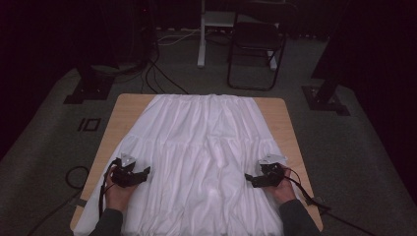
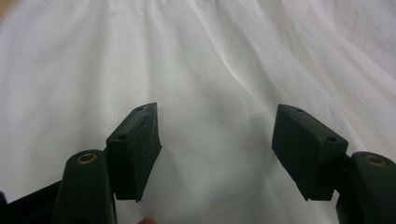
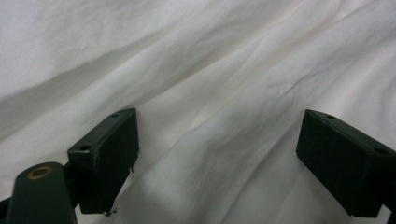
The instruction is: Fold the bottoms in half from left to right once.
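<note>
A white pleated garment (image 1: 201, 157) lies spread flat over most of the wooden table (image 1: 123, 105), its gathered narrow end at the far edge and its wide hem hanging off the near edge. My left gripper (image 1: 146, 173) hovers low over the garment's left side, pointing right, jaws wide open with only white cloth (image 2: 219, 93) between them. On the garment's right side my right gripper (image 1: 248, 178) points left, also open over wrinkled cloth (image 3: 215, 93). Neither holds any fabric.
Bare wood shows along the table's left and right borders (image 1: 290, 132). Beyond the far edge stand a dark folding chair (image 1: 255, 44), a white stand leg (image 1: 201, 34) and cables on grey carpet (image 1: 162, 78). Black stand bases (image 1: 327, 98) flank the table.
</note>
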A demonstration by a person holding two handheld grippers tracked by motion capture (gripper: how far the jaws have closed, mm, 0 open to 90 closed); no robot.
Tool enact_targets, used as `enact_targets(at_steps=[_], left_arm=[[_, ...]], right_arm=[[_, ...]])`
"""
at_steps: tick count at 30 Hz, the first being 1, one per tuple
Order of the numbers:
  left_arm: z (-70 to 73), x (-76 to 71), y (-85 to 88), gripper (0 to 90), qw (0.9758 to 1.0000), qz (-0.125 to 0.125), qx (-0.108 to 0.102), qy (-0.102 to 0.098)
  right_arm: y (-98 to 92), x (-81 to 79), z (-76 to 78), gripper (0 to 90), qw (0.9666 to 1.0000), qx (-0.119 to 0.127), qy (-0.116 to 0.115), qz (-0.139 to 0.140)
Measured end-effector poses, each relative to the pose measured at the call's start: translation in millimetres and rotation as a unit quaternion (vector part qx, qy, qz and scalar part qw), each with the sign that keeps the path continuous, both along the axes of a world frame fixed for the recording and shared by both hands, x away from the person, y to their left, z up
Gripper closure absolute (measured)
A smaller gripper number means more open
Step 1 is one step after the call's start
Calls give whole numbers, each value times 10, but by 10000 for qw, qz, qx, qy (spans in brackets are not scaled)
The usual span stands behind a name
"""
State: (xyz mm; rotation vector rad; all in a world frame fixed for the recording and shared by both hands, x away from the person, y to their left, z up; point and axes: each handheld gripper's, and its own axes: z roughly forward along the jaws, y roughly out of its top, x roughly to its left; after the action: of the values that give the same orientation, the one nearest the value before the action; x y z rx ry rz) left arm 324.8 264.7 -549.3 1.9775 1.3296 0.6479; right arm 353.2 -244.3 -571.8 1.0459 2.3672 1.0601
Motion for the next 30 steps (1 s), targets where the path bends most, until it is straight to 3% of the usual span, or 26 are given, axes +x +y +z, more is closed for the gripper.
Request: enact_targets(at_steps=[2,7,14,18,22,26,30], left_arm=[[78,-33,57,317,9999,34,18,-130],[190,-101,276,286,9995,253,-46,-209],[160,-141,650,190,9970,746,-203,-45],[83,-126,786,152,9955,872,-349,132],[-13,-94,843,131,9937,1050,-238,322],[-70,-70,843,123,9932,1068,-46,454],[-80,-77,837,112,9934,1051,14,454]], right_arm=[[0,-2,0,124,10000,-1,-3,-10],[0,-3,0,124,10000,-1,-4,-13],[0,-6,0,124,10000,-2,-1,-22],[0,-6,0,124,10000,-1,0,-23],[1,-6,0,124,10000,-1,0,-25],[0,-10,0,127,10000,-1,-4,-31],[-1,-16,0,129,10000,5,-4,-40]])
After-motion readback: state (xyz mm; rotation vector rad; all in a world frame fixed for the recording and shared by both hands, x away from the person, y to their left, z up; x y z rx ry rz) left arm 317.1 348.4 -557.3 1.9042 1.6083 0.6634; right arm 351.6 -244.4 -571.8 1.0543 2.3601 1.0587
